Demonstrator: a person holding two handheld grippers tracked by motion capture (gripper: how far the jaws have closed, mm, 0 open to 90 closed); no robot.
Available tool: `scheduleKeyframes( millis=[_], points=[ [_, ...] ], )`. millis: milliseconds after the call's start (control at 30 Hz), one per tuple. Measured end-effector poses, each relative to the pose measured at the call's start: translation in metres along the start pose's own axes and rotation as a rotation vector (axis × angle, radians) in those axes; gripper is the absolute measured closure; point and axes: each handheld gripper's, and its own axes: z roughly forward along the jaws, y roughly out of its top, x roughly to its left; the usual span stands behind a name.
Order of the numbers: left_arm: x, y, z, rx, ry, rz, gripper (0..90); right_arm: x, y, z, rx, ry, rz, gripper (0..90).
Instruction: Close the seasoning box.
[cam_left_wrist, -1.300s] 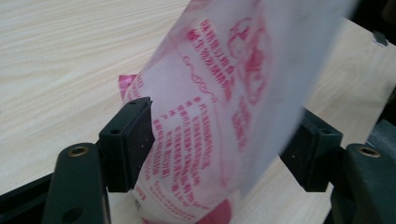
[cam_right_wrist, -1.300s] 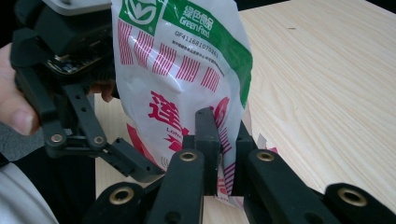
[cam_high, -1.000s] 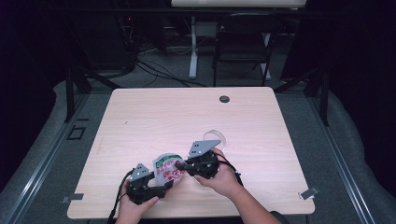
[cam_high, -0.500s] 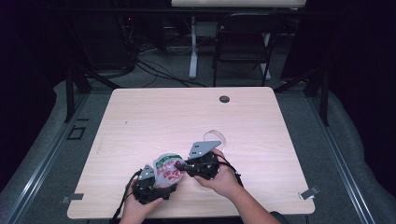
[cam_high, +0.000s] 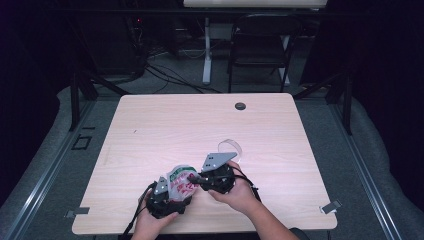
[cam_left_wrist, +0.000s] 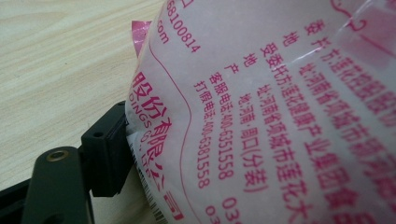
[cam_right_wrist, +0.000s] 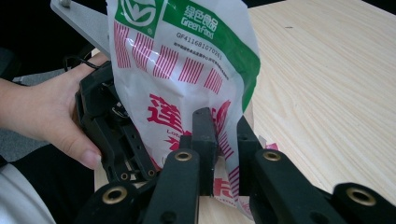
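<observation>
A plastic food bag (cam_high: 181, 181), white with a green top band and red print, stands held up between both grippers near the table's front edge. My left gripper (cam_high: 174, 194) grips it from the near left. In the left gripper view the bag (cam_left_wrist: 280, 116) presses against the one black finger (cam_left_wrist: 105, 158) that shows, and the other finger is hidden behind it. My right gripper (cam_high: 198, 179) comes in from the right. In the right gripper view its jaws (cam_right_wrist: 224, 140) stand narrow, pinched on the lower part of the bag (cam_right_wrist: 187, 60), with the left gripper (cam_right_wrist: 112, 135) behind.
The pale wooden table (cam_high: 200, 125) carries a clear curled plastic strip (cam_high: 232, 147) just beyond the right gripper and a black round grommet (cam_high: 240, 106) near the far edge. A dark chair (cam_high: 260, 45) stands behind the table.
The left gripper has edged a little to the right, closer under the bag. The right gripper and the bag stay about where they were.
</observation>
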Motion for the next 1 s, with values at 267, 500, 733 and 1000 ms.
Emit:
scheduleKeyframes(
  millis=[267,500,733,1000],
  points=[
    [-0.0016,0.0004,0.0010,0.001,0.022,0.008,25.8,0.0000,-0.0005,0.0003,-0.005,0.002,0.006,83.7],
    [-0.0045,0.0010,0.0019,0.006,0.061,0.028,30.4,-0.0005,-0.0006,0.0001,-0.005,0.001,0.009,83.1],
    [-0.0083,0.0008,0.0022,0.009,0.097,0.057,39.3,-0.0013,-0.0007,-0.0005,-0.012,0.005,0.016,82.2],
    [-0.0087,-0.0001,0.0002,-0.012,0.112,0.068,49.9,-0.0012,-0.0005,-0.0009,-0.018,0.010,0.014,81.3]
  ],
)
